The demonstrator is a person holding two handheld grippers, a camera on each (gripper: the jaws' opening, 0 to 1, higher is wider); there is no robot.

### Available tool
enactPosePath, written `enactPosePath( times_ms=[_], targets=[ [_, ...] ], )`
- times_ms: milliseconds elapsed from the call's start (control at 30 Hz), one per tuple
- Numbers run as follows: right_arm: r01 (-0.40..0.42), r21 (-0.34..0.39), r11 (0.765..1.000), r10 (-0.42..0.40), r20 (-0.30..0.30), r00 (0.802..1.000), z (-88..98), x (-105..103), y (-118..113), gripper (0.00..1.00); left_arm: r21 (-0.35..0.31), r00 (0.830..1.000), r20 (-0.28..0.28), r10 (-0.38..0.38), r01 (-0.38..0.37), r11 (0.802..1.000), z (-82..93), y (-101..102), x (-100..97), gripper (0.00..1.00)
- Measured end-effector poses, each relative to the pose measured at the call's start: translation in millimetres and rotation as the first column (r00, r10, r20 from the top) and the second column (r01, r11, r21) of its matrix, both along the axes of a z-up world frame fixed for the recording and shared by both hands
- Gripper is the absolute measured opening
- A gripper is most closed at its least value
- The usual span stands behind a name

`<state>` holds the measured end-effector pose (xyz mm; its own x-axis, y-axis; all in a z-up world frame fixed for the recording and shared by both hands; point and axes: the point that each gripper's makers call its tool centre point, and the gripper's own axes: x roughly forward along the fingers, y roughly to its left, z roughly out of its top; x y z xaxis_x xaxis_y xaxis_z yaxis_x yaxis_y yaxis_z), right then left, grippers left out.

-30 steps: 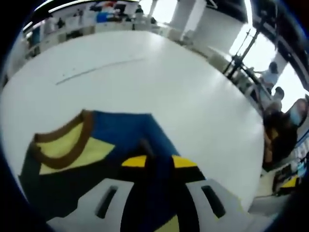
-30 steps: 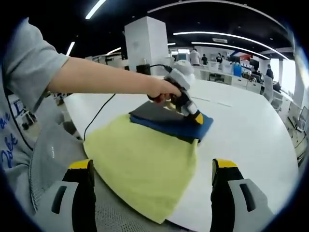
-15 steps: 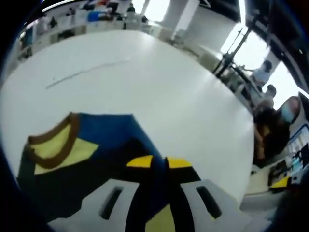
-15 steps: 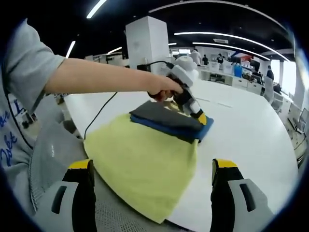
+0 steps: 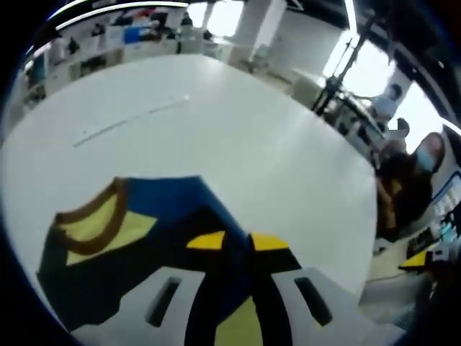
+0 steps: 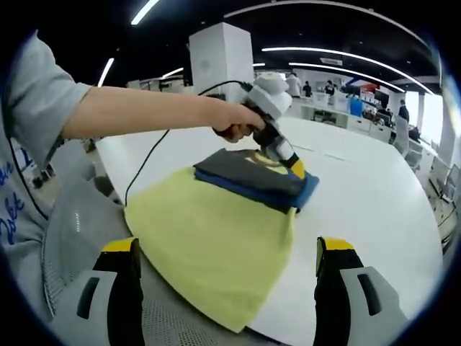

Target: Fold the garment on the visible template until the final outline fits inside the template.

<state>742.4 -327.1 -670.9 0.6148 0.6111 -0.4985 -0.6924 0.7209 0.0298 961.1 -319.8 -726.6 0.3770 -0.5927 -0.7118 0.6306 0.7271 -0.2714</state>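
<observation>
A folded garment (image 6: 248,176), dark grey over blue, lies on the far end of a yellow-green template cloth (image 6: 209,238) on the white table (image 6: 374,194). In the left gripper view the garment (image 5: 166,209) shows blue and dark panels and a yellow neck patch with brown trim. My left gripper (image 5: 236,241) has its yellow tips close together with blue fabric running between them. From the right gripper view the left gripper (image 6: 292,167) sits at the garment's far right corner, held by a hand. My right gripper (image 6: 229,249) hangs open above the template's near end, with nothing between its fingers.
A black cable (image 6: 148,169) trails from the left gripper across the table to the left. The person's bare arm (image 6: 137,112) reaches over the template. Seated people (image 5: 410,180) are beyond the table's far edge. A white pillar (image 6: 220,65) stands behind.
The hand holding the left gripper has lifted and tilted its handle upward while the tips stay at the garment's far corner. The right gripper has not moved.
</observation>
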Motion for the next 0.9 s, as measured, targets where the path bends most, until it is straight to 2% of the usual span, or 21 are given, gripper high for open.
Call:
enactPosePath(
  times_ms=[233,367,433,500,767,900],
  targets=[
    [0.003,-0.001,1.000,-0.003,0.010,1.000,2.8,0.3,-0.1,1.00,0.038,0.998,0.003,-0.065,0.064,0.997,2.6,-1.4,-14.3,0.12],
    [0.003,0.002,1.000,-0.003,0.004,1.000,2.5,0.5,-0.1,1.00,0.081,0.994,0.041,-0.101,0.097,0.992,5.0,2.9,-20.0,0.16],
    [0.000,-0.002,1.000,0.000,0.003,1.000,2.5,0.2,0.3,1.00,0.094,0.991,0.055,-0.124,0.119,0.988,5.4,4.5,-22.5,0.21],
    [-0.006,-0.007,1.000,0.006,0.001,1.000,2.2,-0.5,0.9,1.00,0.115,0.984,0.091,-0.154,0.143,0.983,5.9,6.1,-21.9,0.32],
    [-0.009,-0.027,1.000,0.009,-0.001,1.000,2.8,-1.9,-2.0,1.00,0.129,0.973,0.104,-0.204,0.190,0.973,10.1,9.9,-35.2,0.48],
    [-0.001,-0.037,0.999,0.001,0.004,1.000,4.5,-0.7,-6.2,1.00,0.149,0.960,0.100,-0.261,0.245,0.958,14.0,16.2,-50.9,0.59]
  ],
)
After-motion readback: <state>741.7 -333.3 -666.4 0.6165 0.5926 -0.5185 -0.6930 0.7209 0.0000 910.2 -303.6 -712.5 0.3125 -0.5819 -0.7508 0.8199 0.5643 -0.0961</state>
